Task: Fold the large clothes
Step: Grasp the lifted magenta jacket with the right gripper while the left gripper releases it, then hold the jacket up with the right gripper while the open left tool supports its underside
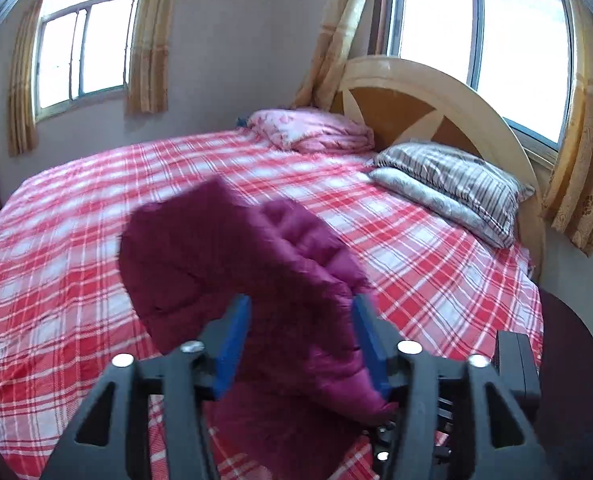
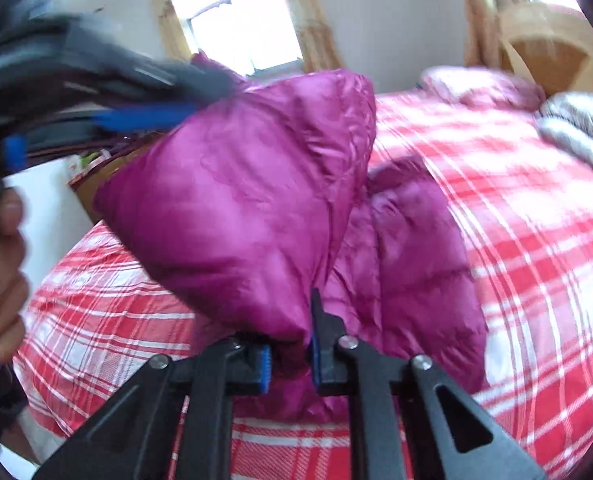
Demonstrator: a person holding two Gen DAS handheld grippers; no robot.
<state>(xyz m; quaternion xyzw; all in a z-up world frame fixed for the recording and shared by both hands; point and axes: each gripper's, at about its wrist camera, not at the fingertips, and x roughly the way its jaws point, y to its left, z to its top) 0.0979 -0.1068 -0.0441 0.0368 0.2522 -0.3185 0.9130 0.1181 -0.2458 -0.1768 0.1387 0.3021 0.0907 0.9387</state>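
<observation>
A magenta puffer jacket (image 1: 256, 264) lies bunched on the red plaid bed (image 1: 76, 240). In the left wrist view my left gripper (image 1: 302, 300) stands open, its blue pads (image 1: 236, 340) wide apart on either side of a fold of the jacket. In the right wrist view my right gripper (image 2: 290, 344) is shut on a pinch of the jacket (image 2: 248, 200) and holds a puffy section up off the sheet (image 2: 536, 260). The left gripper (image 2: 192, 96) shows blurred at the upper left, at the jacket's top corner, with a hand (image 2: 0, 264) on its grip.
A folded pink quilt (image 1: 312, 128) and striped pillows (image 1: 452, 184) lie at the wooden headboard (image 1: 416, 96). Curtained windows (image 1: 84, 48) fill the walls behind. A dark rounded object (image 1: 576, 360) stands beside the bed's right edge. A white panel (image 2: 52, 208) stands past the bed's left side.
</observation>
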